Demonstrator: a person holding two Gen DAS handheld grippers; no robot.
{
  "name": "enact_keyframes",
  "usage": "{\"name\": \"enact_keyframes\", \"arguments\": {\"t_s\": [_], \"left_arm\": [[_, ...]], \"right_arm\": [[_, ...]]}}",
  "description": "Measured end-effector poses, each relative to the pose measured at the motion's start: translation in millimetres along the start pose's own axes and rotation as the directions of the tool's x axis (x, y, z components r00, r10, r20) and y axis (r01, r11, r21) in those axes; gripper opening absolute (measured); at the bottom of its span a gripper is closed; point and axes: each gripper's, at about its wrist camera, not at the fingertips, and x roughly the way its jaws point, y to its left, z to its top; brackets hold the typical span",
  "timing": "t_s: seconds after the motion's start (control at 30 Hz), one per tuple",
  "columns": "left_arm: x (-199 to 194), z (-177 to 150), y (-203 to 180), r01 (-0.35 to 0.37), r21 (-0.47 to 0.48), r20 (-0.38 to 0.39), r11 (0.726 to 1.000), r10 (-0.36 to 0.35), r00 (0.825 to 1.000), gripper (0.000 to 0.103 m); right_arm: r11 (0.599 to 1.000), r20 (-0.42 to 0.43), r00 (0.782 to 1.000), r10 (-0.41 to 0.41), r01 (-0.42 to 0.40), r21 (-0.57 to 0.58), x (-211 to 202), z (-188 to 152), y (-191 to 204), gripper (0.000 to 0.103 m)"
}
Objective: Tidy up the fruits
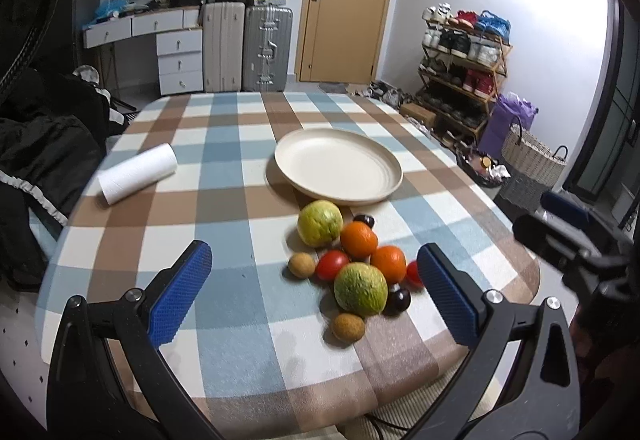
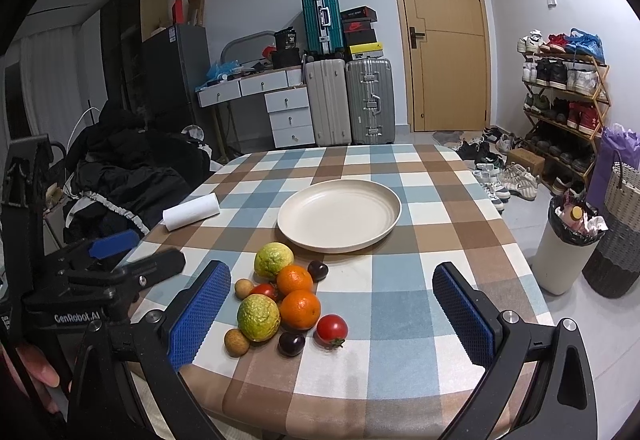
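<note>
Gaping wide, both grippers, left [image 1: 314, 294] and right [image 2: 332, 310], seemingly touch nothing.

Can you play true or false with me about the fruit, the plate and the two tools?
1. The plate has fruit on it. False: it is bare; the fruit lies on the tablecloth in front of it.
2. There are two oranges. True.
3. The left tool holds a tomato. False: it is open and holds nothing.
4. The right tool is open. True.
5. A paper roll lies on its side, left of the plate. True.
</note>
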Motion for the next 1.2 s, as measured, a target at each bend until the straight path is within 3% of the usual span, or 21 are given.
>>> {"name": "enact_keyframes", "arguments": {"t_s": [0.3, 0.43, 0.53, 0.73, 0.83, 0.97, 1.03, 1.07, 1.1, 1.2], "left_arm": [[34, -27, -13, 0.034, 0.003, -0.102, 0.999, -0.034, 0.994, 0.103], [59, -45, -25, 0.029, 0.058, -0.17, 0.998, -0.018, 0.985, 0.103], [72, -51, -12, 0.046, 0.069, -0.22, 0.997, -0.03, 0.975, 0.103], [88, -58, -10, 0.078, 0.08, -0.245, 0.994, -0.057, 0.968, 0.099], [85, -57, -4, 0.099, 0.082, -0.259, 0.992, -0.074, 0.963, 0.088], [88, -58, -5, 0.128, 0.087, -0.286, 0.988, -0.098, 0.953, 0.049], [89, -59, -4, 0.149, 0.084, -0.294, 0.985, -0.118, 0.948, 0.042], [90, -59, -4, 0.159, 0.085, -0.299, 0.984, -0.127, 0.946, 0.03], [90, -59, -4, 0.173, 0.082, -0.303, 0.981, -0.141, 0.943, 0.025], [90, -59, -2, 0.195, 0.074, -0.296, 0.978, -0.165, 0.941, 0.025]], "right_arm": [[1.0, -0.014, 1.0, -0.011, 0.011, 0.022, 7, -4, -9, 0.103], [0.999, -0.023, 1.0, -0.013, 0.014, 0.034, 12, -7, -13, 0.103], [0.999, -0.033, 0.999, -0.012, 0.014, 0.039, 17, -10, -14, 0.103], [0.999, -0.055, 0.998, -0.011, 0.014, 0.041, 25, -16, -16, 0.103], [0.999, -0.063, 0.998, -0.011, 0.014, 0.046, 28, -18, -17, 0.103], [0.998, -0.074, 0.997, -0.008, 0.012, 0.055, 32, -20, -19, 0.103], [0.998, -0.082, 0.997, -0.002, 0.007, 0.056, 32, -20, -19, 0.103], [0.999, -0.086, 0.996, -0.001, 0.006, 0.054, 32, -21, -19, 0.103], [0.999, -0.088, 0.996, -0.002, 0.006, 0.053, 33, -21, -19, 0.103], [0.998, -0.09, 0.996, -0.003, 0.008, 0.056, 33, -22, -19, 0.103]]}}
